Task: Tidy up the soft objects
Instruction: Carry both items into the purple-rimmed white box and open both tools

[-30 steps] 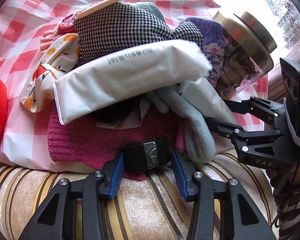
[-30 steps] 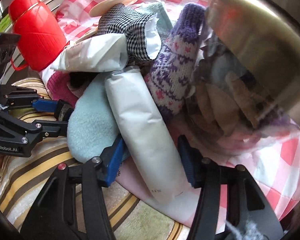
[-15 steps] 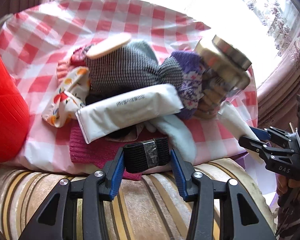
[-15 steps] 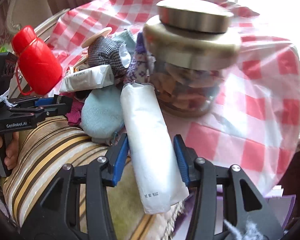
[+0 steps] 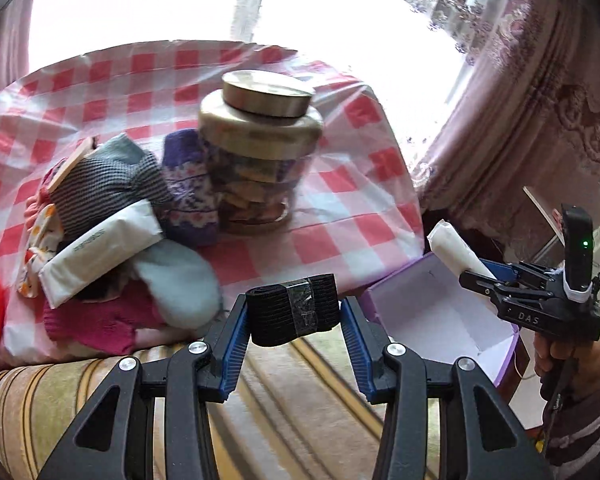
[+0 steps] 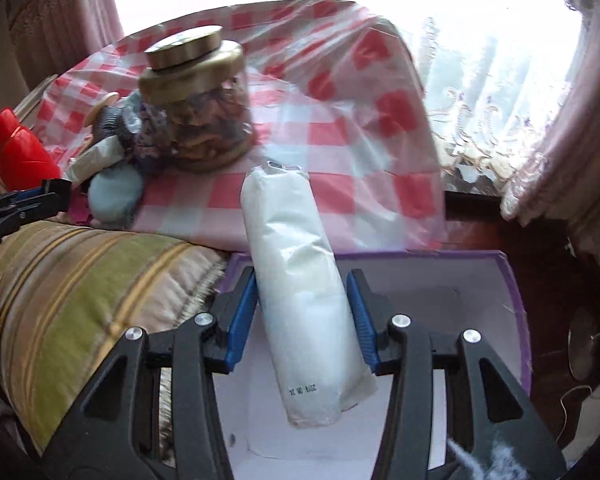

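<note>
My left gripper (image 5: 293, 308) is shut on a black elastic band roll (image 5: 276, 312) bound with clear tape, held above the striped cushion. My right gripper (image 6: 300, 284) is shut on a long white soft packet (image 6: 288, 232), tilted over the open purple box (image 6: 512, 276). The left wrist view shows that gripper (image 5: 478, 270) and the white packet (image 5: 452, 246) over the box (image 5: 428, 312) at the right. A pile of soft things (image 5: 112, 216) lies on the checked cloth: houndstooth fabric, a purple knitted sock, another white packet, pale blue fleece, pink knit.
A glass jar (image 5: 260, 148) with a gold lid stands on the red-and-white checked cloth (image 5: 340, 200) beside the pile. A red container (image 6: 16, 152) sits at the far left. A striped cushion (image 6: 80, 280) lies between table and box. Curtains and a bright window are behind.
Both grippers have pulled back and up from the pile. The right one closed on the white packet and carried it right, over the purple box. The left still holds the black band.
</note>
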